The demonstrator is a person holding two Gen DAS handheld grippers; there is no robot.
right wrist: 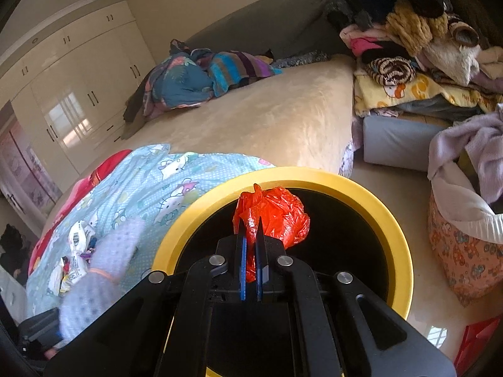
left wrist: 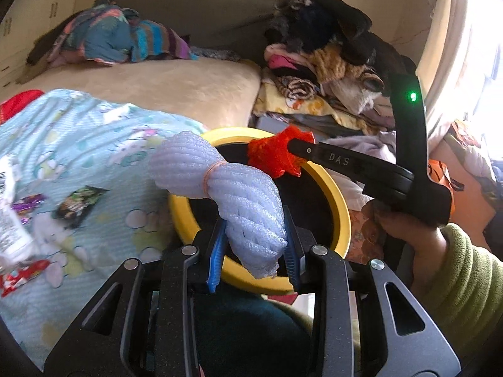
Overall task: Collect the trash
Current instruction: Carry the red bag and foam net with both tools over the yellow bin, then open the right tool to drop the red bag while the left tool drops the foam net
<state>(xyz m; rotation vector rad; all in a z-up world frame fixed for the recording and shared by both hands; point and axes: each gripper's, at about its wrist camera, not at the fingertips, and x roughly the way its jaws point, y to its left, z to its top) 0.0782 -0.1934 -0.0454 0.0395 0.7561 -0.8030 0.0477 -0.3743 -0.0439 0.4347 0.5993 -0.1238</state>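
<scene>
- Holding over yellow-rimmed bin [left wrist: 341,220]: left claw [left wrist: 256,245] partly open, clamped on white foam-net bundle [left wrist: 220,185], long axis toward 11 o'clock.
- Right claw [right wrist: 250,245] shut tight on crinkly red plastic bag [right wrist: 276,216], bin mouth directly beneath; closer to dropping.
- Foil wrappers [left wrist: 78,204] left on bed [left wrist: 195,94], 9 o'clock.

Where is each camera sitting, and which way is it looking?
Left wrist: on the left tool, looking along it at white foam wrap over the yellow bin; a hand and green sleeve show.
Right wrist: on the right tool, looking at a red bag.
Shared: bin, bed, clothes pile.
</scene>
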